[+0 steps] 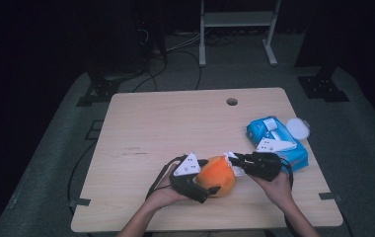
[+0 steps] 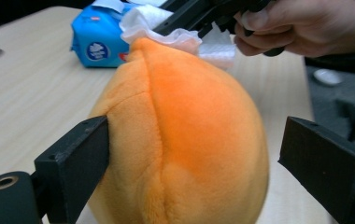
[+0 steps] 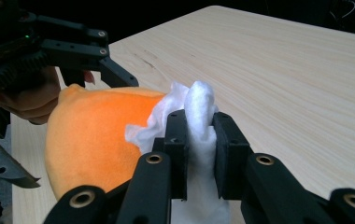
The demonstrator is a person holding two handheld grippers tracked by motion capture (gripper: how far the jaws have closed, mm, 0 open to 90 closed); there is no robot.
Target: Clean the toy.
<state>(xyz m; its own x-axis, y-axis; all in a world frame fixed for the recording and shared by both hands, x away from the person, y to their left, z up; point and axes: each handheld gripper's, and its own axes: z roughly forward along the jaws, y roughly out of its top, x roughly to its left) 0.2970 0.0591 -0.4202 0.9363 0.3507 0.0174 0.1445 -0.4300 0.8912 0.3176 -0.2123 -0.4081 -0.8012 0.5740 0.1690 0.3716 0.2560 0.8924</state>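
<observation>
Orange plush toy (image 1: 216, 176) on the near part of the wooden table (image 1: 166, 123), about midway across, between the two grippers; rounded, seamed down the front, soft nap plain in the left gripper view (image 2: 180, 140); upper end narrowing to a blunt tip. White wipe (image 3: 195, 126) bunched and pressed against that tip, folds spilling over the orange fabric; seen also in the high view (image 1: 233, 162) as a pale crumple at the toy's right shoulder. Right gripper (image 3: 199, 140) closed tight on the wipe, pads pinching the wad, cloth rising above them and hanging below; in the high view (image 1: 241, 162) lying level, pointing left at the toy, held in the right hand (image 1: 277, 185). Left gripper (image 2: 189, 154) set wide around the toy's body; one jaw against the plush flank, the other standing clear with a gap; toy between the jaws but not squeezed; in the high view (image 1: 206, 190) at the toy's left and front, left hand (image 1: 163, 195) behind it. Blue pack of wipes (image 1: 277, 143) on the table near the right edge, behind the right hand; white lid (image 1: 297, 128) flipped open at its far end. Round hole (image 1: 232, 101) in the tabletop near the far edge.
</observation>
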